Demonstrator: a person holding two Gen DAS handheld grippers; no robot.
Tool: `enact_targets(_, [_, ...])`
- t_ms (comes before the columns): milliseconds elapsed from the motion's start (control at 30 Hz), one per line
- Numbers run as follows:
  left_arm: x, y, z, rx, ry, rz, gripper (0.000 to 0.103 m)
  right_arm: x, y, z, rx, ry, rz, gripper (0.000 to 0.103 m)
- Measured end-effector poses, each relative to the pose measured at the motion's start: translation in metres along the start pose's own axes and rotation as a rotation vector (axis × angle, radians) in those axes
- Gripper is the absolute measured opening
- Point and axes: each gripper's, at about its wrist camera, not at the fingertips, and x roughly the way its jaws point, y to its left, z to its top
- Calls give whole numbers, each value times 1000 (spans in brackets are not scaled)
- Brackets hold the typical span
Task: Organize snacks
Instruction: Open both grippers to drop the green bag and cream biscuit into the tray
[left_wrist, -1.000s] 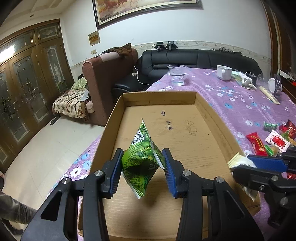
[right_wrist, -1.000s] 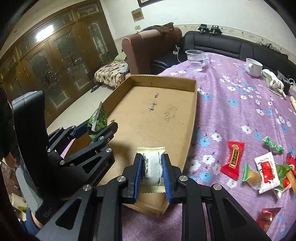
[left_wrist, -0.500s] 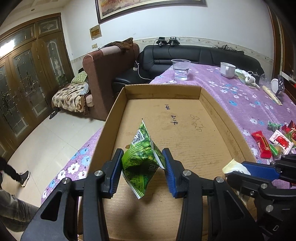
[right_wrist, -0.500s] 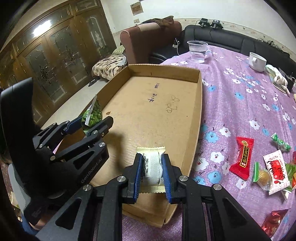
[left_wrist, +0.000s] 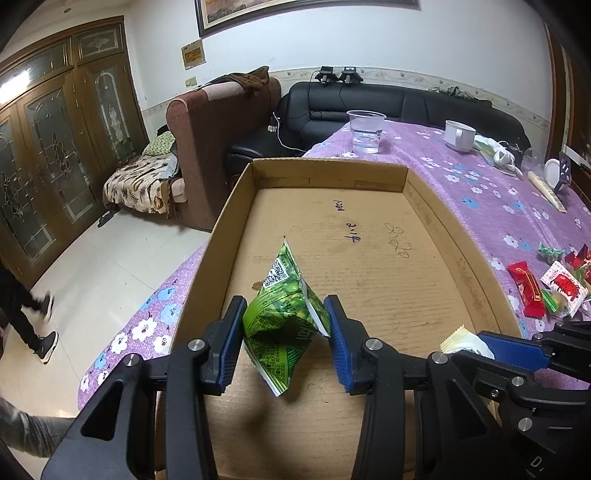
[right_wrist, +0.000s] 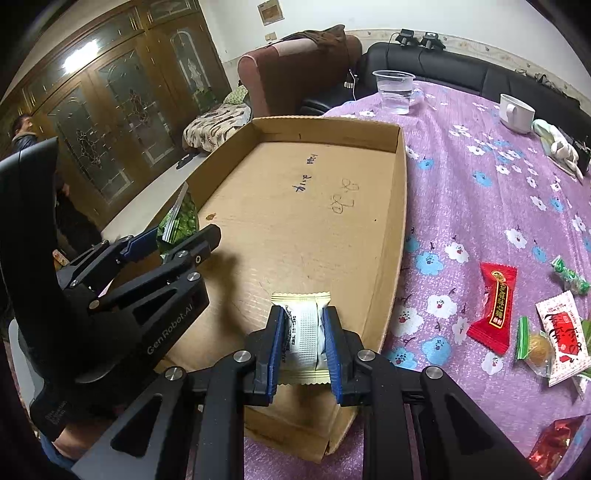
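A green snack packet (left_wrist: 286, 321) hangs tilted above the near left part of the shallow cardboard box (left_wrist: 236, 206), pinched between the blue pads of the left gripper (left_wrist: 286, 332), which grips it by its crumpled middle. Just to its right, over the box's near right corner, a white and cream wrapped snack (right_wrist: 304, 332) sits clamped in the right gripper (right_wrist: 304, 345), jaws pressed tight on both its sides. The box floor beneath bears only pen scribbles. The box rests on a purple flowered tablecloth (right_wrist: 480, 192); right of the box lie loose sweets, among them a red wrapped candy (right_wrist: 495, 306). Beyond the box's far wall stands a clear plastic cup (left_wrist: 365, 131)
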Motion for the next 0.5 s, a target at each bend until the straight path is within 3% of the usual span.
enact_targets(367, [0, 1, -1, -2, -4, 2, 42, -5, 1, 0, -4, -13, -9, 25])
enact_targets(500, [-1, 2, -2, -5, -10, 6, 49, -10, 3, -1, -4, -23, -5, 25])
